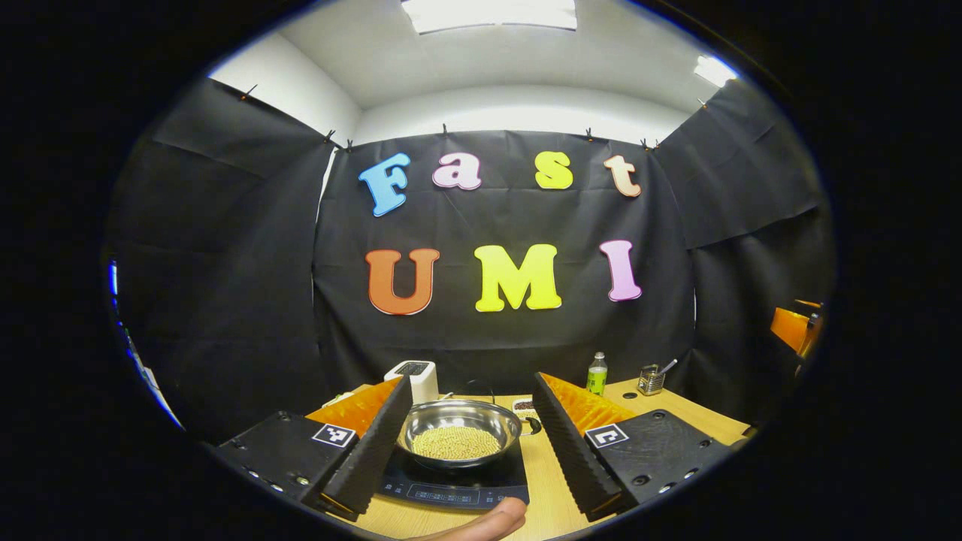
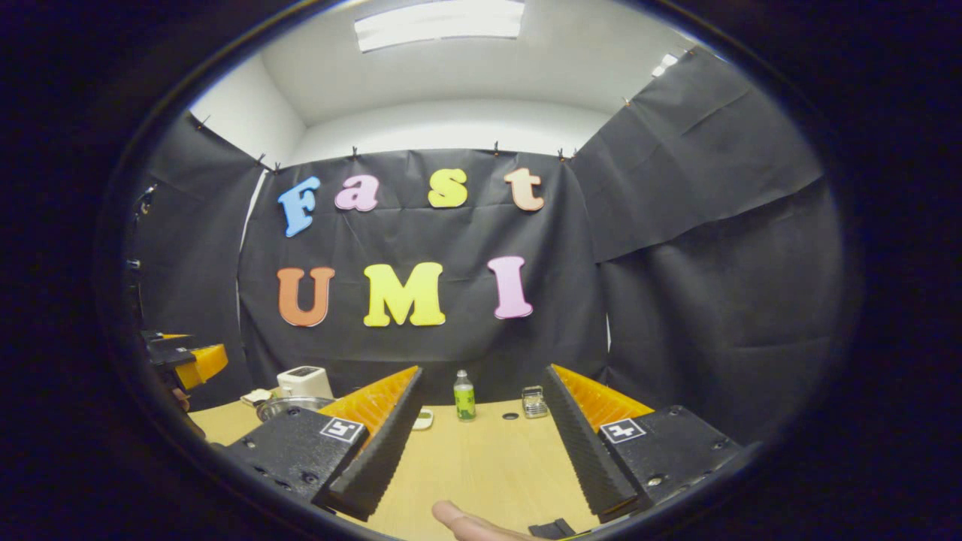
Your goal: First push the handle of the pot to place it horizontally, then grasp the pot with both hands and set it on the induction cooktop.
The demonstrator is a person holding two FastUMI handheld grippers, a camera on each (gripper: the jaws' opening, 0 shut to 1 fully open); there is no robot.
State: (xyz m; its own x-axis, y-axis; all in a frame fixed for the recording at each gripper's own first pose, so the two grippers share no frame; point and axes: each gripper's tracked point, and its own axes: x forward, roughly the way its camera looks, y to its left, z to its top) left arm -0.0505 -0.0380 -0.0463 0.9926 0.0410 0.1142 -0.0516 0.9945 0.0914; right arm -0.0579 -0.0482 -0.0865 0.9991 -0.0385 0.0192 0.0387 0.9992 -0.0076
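Your left gripper (image 1: 470, 443) spread wide, pot (image 1: 460, 434) on cooktop (image 1: 455, 487) at 12 o'clock; right gripper (image 2: 481, 443) spread over wooden surface (image 2: 481, 466), bottle (image 2: 464, 395) at 12.

Ridged claw (image 1: 470, 443) fingers, square-coded markers

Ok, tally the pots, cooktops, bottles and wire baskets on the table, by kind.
pot: 1
cooktop: 1
bottle: 1
wire basket: 1
Total: 4
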